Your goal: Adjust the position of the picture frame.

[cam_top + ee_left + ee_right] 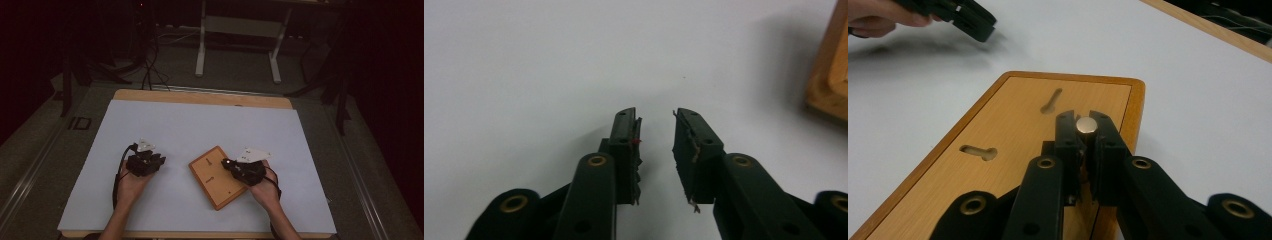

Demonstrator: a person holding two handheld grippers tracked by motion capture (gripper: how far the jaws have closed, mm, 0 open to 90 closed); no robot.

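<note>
My right claw (1086,131) was clamped on a small round-headed metal peg (1086,125), held over the wooden board (1013,150) with two keyhole slots (979,152) that lay on the white desk (200,125). My left claw (656,131) hung with jaws apart and nothing between them, just left of the board. I read no writing anywhere.

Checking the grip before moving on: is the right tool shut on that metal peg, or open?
Shut on the metal peg: in the right gripper view, the right tool has both jaws pressed against its sides, above the wooden board.
</note>
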